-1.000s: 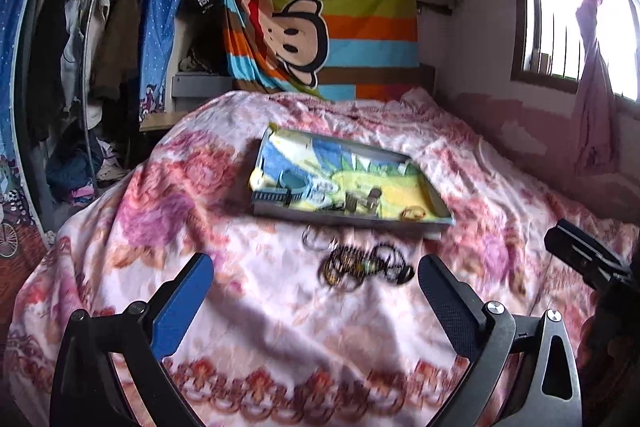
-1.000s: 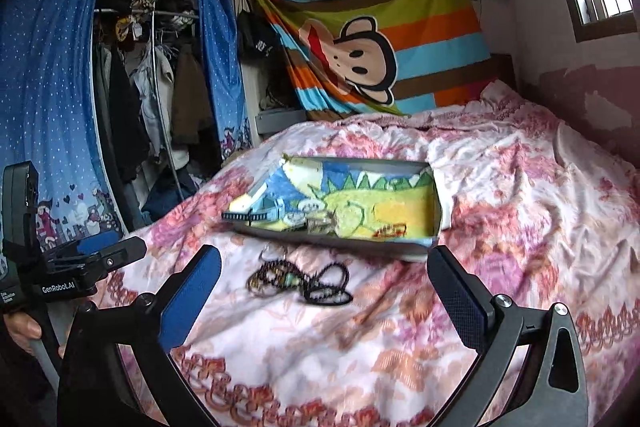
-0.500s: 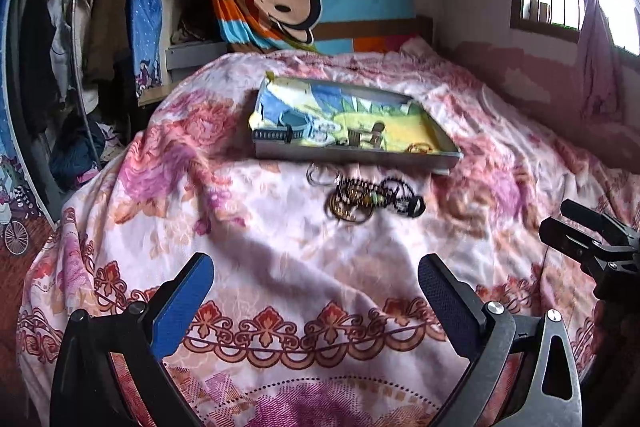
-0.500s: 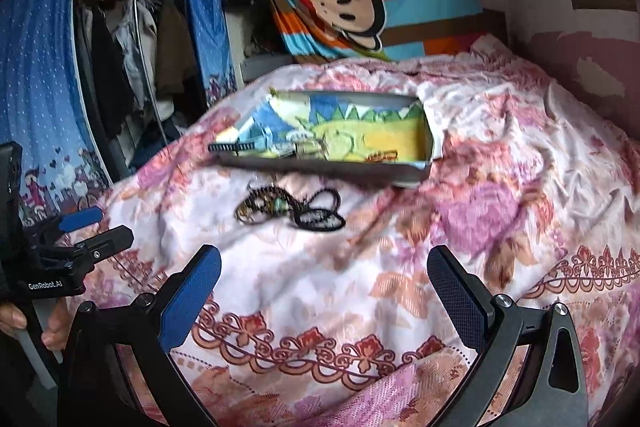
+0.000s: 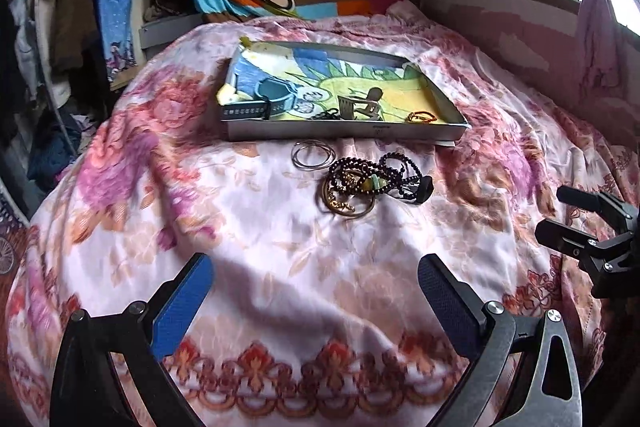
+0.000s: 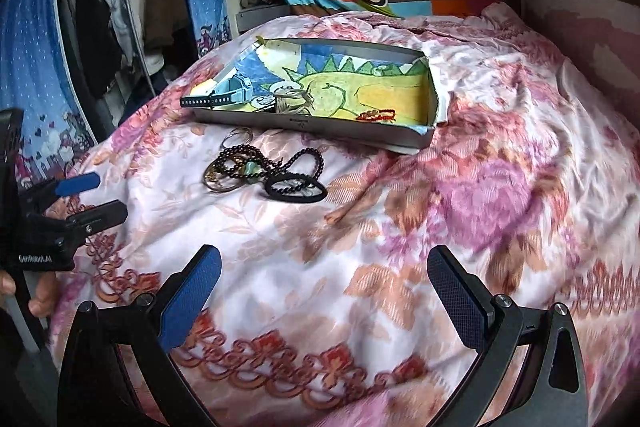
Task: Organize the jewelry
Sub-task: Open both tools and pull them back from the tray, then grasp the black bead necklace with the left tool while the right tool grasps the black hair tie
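Both claws gape with nothing between their pads, above the near part of the bed.

We hold our left gripper point(image 5: 312, 293) spread wide over the floral bedspread point(image 5: 240, 251), and our right gripper point(image 6: 324, 291) is just as wide apart and holds nothing. Going left to right on the cover, we see thin silver hoops point(image 5: 313, 155) just near of the tray, then a tangle of dark bead strands point(image 5: 372, 177) lying over a gold bangle point(image 5: 346, 205), then a black loop point(image 6: 295, 189) at the right end. Beyond them lies the shallow tray point(image 5: 344, 135) with a dinosaur picture, holding a blue watch point(image 5: 260, 103), small metal pieces and an orange ring point(image 5: 421, 116).
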Demonstrator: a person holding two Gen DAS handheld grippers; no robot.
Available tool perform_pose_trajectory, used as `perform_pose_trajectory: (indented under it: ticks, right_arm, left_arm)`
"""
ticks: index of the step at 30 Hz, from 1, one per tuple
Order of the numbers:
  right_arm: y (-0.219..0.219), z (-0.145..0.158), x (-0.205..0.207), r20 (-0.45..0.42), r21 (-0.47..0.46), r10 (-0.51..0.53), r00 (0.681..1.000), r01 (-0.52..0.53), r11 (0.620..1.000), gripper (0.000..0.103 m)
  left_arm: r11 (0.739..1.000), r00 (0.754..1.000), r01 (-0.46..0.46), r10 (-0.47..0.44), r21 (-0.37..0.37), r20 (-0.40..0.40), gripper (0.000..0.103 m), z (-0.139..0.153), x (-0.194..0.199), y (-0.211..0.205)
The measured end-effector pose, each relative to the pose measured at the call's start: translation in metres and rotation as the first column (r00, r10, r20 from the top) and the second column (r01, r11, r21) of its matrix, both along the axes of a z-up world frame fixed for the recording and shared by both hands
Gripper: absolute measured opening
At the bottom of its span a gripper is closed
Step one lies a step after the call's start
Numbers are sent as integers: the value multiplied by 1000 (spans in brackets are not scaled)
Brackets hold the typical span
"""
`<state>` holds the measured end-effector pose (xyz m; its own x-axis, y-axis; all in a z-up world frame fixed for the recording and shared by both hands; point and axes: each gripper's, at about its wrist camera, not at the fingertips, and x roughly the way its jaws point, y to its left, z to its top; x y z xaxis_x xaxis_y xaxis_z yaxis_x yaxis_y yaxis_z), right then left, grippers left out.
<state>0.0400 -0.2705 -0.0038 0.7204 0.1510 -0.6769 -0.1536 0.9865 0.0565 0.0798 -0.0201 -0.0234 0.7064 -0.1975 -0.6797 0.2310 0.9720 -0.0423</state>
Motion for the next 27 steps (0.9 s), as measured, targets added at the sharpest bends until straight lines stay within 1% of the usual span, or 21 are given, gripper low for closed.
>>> perform_pose_trajectory:
  ticks: [2, 4, 9, 10, 11, 12, 13, 15, 17, 21, 24, 25, 27]
  right_arm:
    - [-1, 0, 9, 8, -19, 14, 1000, -14, 1000, 101]
    - [-2, 0, 17, 11, -20, 19, 1000, -19, 1000, 101]
    - [-1, -5, 37, 0, 6, 35, 999, -35, 999, 100]
    - [0, -6, 40, -2, 5, 41, 999, -41, 999, 96]
    - [3, -8, 45, -6, 4, 50, 999, -50, 999, 93]
    - [5, -10, 47, -9, 2, 55, 998, -55, 998, 88]
    - [6, -13, 51, -15, 0, 61, 998, -61, 998, 84]
    - [10, -18, 60, -31, 0, 76, 997, -76, 997, 80]
    - [13, -23, 67, -48, 6, 89, 995, -89, 996, 73]
    - [18, -30, 79, -66, 1, 102, 993, -102, 995, 58]
    - [18, -35, 88, -81, 11, 98, 992, -98, 995, 53]
    - [18, -36, 91, -87, 15, 97, 992, -96, 995, 50]
    - [17, -39, 97, -100, 23, 95, 990, -93, 995, 45]
  left_arm:
    - [1000, 1000, 11, -11, -5, -10, 103, -1, 10, -1]
    - [1000, 1000, 19, -19, -10, -21, 102, -3, 20, -2]
    - [999, 998, 28, -31, -42, -56, 88, -9, 35, 0]
    - [998, 997, 32, -35, -49, -67, 85, -11, 40, -1]
    - [998, 996, 35, -39, -53, -77, 80, -12, 44, -1]
    - [998, 995, 39, -44, -56, -85, 75, -14, 47, -2]
    - [997, 994, 41, -47, -60, -95, 73, -16, 50, -2]
    - [996, 991, 46, -54, -73, -124, 63, -21, 59, -4]
    - [995, 986, 49, -63, -91, -153, 58, -27, 67, -5]
    - [993, 982, 42, -61, -106, -180, 47, -32, 79, -5]
    - [992, 981, 29, -52, -125, -185, 46, -34, 88, -2]
    - [991, 981, 27, -50, -129, -185, 46, -34, 91, -1]
    - [990, 982, 29, -54, -138, -183, 43, -34, 97, -2]
